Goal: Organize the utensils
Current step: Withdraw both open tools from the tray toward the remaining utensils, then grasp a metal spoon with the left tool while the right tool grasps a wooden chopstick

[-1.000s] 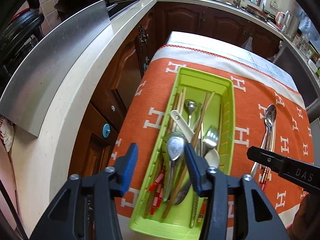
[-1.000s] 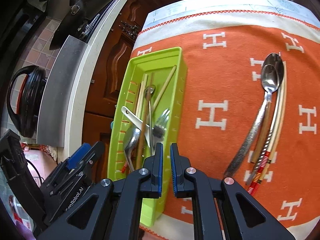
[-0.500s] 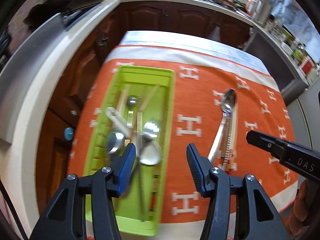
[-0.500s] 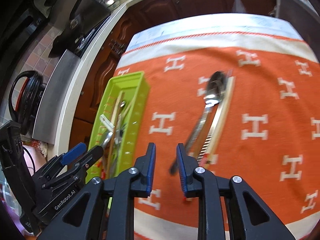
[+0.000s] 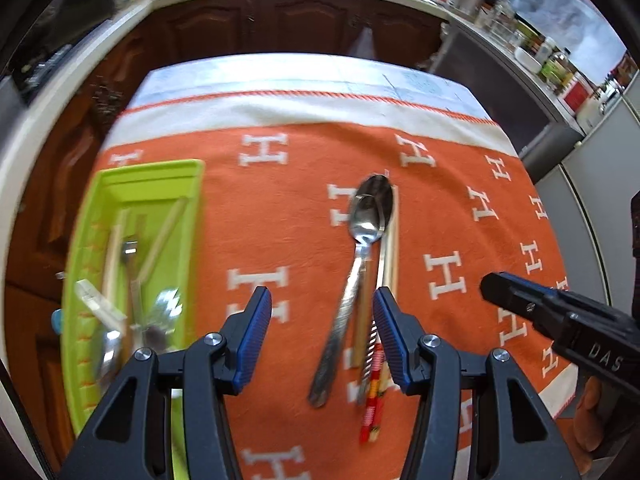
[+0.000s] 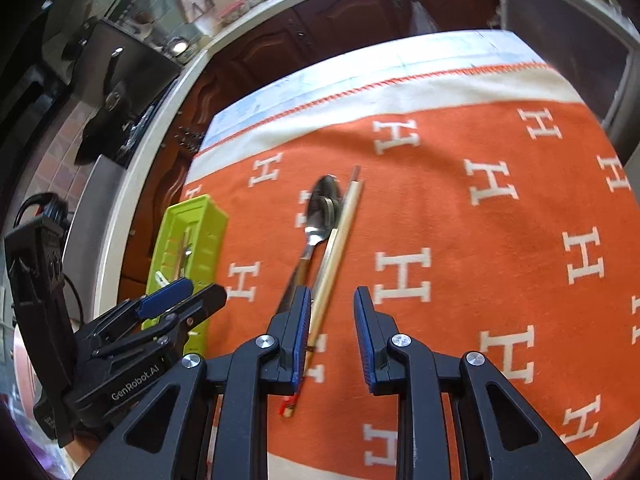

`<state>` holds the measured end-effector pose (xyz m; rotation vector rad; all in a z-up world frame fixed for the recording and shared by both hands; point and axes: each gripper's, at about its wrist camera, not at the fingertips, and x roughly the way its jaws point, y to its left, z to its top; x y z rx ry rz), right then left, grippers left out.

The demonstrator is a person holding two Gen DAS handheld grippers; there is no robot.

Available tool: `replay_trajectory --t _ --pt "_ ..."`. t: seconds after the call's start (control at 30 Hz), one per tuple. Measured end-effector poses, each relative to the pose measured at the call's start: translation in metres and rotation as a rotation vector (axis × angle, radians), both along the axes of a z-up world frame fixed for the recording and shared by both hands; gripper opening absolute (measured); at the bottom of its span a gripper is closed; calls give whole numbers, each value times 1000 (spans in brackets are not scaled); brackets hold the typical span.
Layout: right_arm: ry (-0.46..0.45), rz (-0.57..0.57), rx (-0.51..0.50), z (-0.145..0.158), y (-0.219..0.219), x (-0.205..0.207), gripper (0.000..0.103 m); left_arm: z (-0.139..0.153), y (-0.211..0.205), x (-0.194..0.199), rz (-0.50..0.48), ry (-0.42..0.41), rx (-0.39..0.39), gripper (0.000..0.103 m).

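Note:
Two metal spoons (image 5: 370, 212) and a few chopsticks (image 5: 390, 252) lie together mid-cloth, handles toward me. My left gripper (image 5: 320, 300) hangs above their handles, open, holding nothing. A green tray (image 5: 148, 172) with several spoons, a fork and chopsticks sits at the cloth's left edge. In the right wrist view the same spoons (image 6: 322, 216) and chopsticks (image 6: 340, 240) run under my right gripper's left finger. My right gripper (image 6: 330, 300) is open a little, nothing between its pads. The left gripper (image 6: 180, 296) shows at lower left beside the tray (image 6: 200, 208).
An orange cloth with white H marks (image 5: 280, 200) covers the table. A pale counter (image 5: 24, 140) with dark wood cabinets runs along the left and back. The right gripper's finger (image 5: 520, 300) reaches in from the right in the left wrist view.
Both grippers have swung right, from over the green tray to above the spoons and chopsticks on the cloth. The right jaws went from shut to slightly open.

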<state>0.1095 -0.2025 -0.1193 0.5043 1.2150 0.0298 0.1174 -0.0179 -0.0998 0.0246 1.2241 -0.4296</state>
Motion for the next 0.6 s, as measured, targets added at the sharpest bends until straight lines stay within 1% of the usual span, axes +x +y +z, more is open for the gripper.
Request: replay_trajectory --t 0.1,0.17,0.23,0.3,0.37,0.4,0.43,0.47,0.6 --pt "17 -8 11 -16 -9 1 22 -14 -15 5 -34 22 -7 46" --pt "28 -11 17 -25 -13 1 22 -23 -24 6 -52 32 2 44" --pt "37 -12 28 -34 -16 2 22 -32 -31 7 -69 42 13 37" --pt "47 -15 38 -42 -16 4 22 -41 -36 9 -80 62 21 22" --pt "51 -15 46 -48 -18 4 22 -50 -39 10 -82 86 23 15" --pt "54 -14 50 -52 -19 4 22 -52 -40 12 -81 92 23 14" --pt "55 -14 54 -54 -19 4 22 -52 -41 12 -82 81 21 13" --pt "58 -12 58 -58 -20 5 22 -53 -42 12 -89 81 20 10" --pt "70 -13 76 -68 -21 6 22 -53 -50 9 -115 75 27 9"
